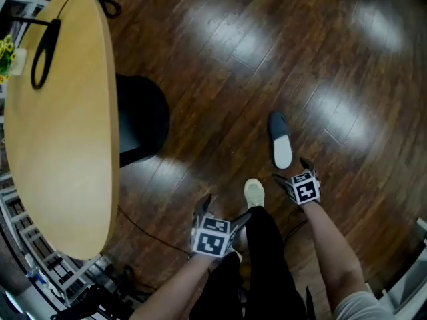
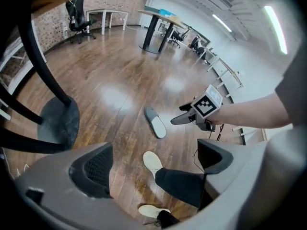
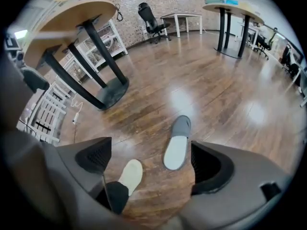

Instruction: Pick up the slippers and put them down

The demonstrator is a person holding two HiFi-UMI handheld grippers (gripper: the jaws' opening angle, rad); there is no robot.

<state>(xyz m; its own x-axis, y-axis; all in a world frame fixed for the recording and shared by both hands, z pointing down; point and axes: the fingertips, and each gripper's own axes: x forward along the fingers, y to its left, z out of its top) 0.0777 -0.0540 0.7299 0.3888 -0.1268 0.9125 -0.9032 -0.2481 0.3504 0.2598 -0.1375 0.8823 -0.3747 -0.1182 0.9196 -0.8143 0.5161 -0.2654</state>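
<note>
One grey slipper (image 1: 280, 141) with a pale insole lies flat on the dark wooden floor; it also shows in the left gripper view as the slipper (image 2: 155, 122) and in the right gripper view as the slipper (image 3: 177, 143). My right gripper (image 1: 295, 170) hovers just behind its heel, open, nothing between the jaws. My left gripper (image 1: 223, 209) hangs open to the left, well short of the slipper, above the person's cream shoe (image 1: 254, 193). From the left gripper view the right gripper (image 2: 182, 117) shows with its marker cube. I see no second slipper.
A round light-wood table (image 1: 60, 125) fills the left, its dark base (image 1: 141, 117) on the floor beside it. A black cable (image 1: 153, 235) runs across the floor near my feet. White racks (image 3: 45, 111) stand beyond the table. Desks and office chairs (image 2: 79, 16) stand far off.
</note>
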